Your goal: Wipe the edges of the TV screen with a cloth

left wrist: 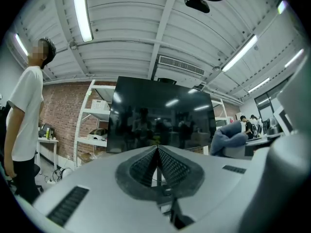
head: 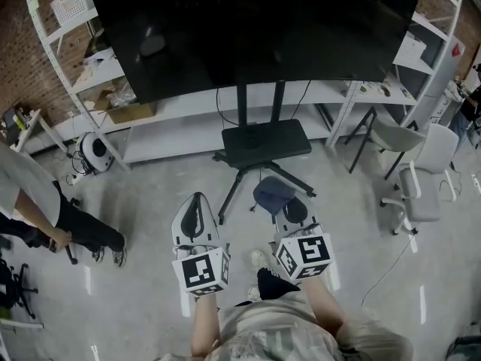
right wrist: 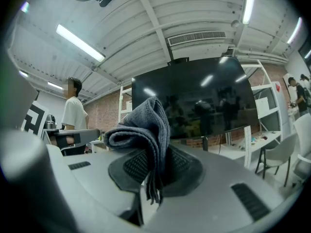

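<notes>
A large dark TV screen (head: 255,28) stands on a black wheeled stand (head: 259,141) ahead of me; it also fills the middle of the left gripper view (left wrist: 160,118) and the right gripper view (right wrist: 194,101). My right gripper (head: 289,209) is shut on a folded grey-blue cloth (right wrist: 146,130), which bunches above the jaws (head: 272,194). My left gripper (head: 194,215) is shut with nothing between its pads (left wrist: 158,166). Both grippers hang low in front of me, well short of the screen.
White shelving (head: 83,66) flanks the TV on both sides, with a long low white shelf behind the stand. A person (head: 45,216) stands at my left. Grey chairs (head: 421,179) sit at the right. A white round device (head: 96,153) lies on the floor.
</notes>
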The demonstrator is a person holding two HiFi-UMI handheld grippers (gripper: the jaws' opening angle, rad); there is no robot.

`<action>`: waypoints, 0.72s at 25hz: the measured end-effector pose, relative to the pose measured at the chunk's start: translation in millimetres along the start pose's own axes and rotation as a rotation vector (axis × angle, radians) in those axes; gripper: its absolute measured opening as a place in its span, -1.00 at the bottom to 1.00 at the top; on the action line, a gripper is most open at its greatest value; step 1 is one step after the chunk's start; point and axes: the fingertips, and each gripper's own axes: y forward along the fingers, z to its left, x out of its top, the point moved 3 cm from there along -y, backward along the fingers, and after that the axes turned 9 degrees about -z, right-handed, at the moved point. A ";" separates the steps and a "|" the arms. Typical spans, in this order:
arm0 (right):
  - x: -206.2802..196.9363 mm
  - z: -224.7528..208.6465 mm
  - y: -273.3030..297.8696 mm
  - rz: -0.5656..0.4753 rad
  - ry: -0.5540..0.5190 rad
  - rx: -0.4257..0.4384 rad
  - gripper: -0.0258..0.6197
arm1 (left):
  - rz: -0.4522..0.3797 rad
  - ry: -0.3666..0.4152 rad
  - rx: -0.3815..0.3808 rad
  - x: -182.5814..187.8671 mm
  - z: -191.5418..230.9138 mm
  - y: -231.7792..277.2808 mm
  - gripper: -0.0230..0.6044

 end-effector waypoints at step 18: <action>-63.4 58.2 248.1 -0.008 0.053 0.188 -0.77 | -0.050 0.075 0.123 -37.3 142.1 154.1 -0.88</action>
